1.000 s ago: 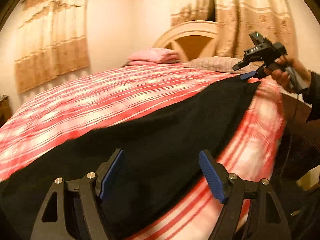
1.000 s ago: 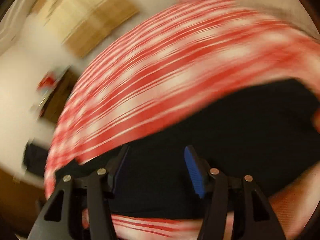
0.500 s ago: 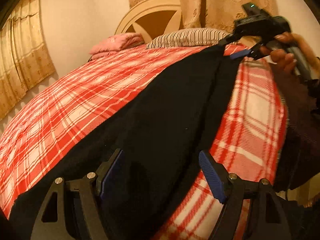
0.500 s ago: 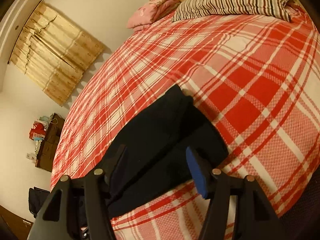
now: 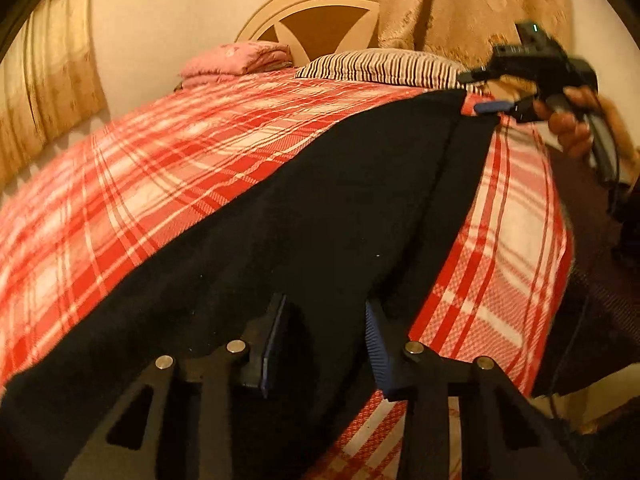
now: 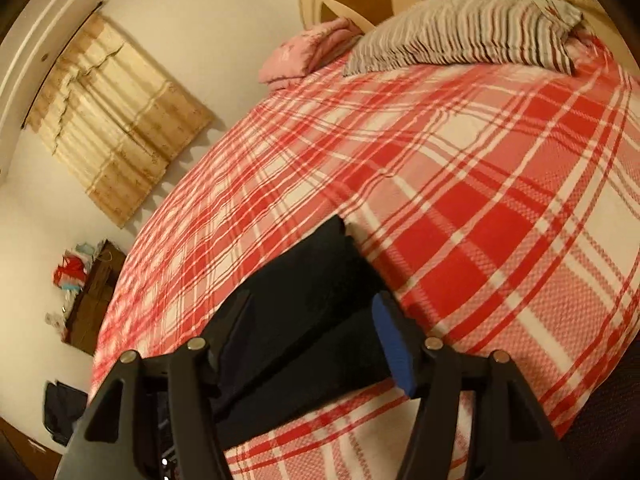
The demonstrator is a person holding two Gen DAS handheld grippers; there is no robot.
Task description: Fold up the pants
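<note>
Left wrist view: black pants (image 5: 320, 216) stretched along near edge of plaid bed (image 5: 168, 168). Left gripper (image 5: 326, 332) jaws just narrowed, cloth between, pinch unconfirmed. Right gripper (image 6: 316, 328) jaws parted astride far end. Risk: single layer caught, fold skews.

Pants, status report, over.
Left gripper just closing, pants between fingers, grip unconfirmed. Right gripper open astride leg end. Pants flat on bedspread. Nothing in the way.

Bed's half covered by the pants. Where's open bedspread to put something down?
Free: the wide plaid bedspread between the black pants and the curtained wall, up to the striped pillow. A narrower strip lies on the pants' near side by the bed edge. Crowded: the head, with pillow and pink folded bedding.
</note>
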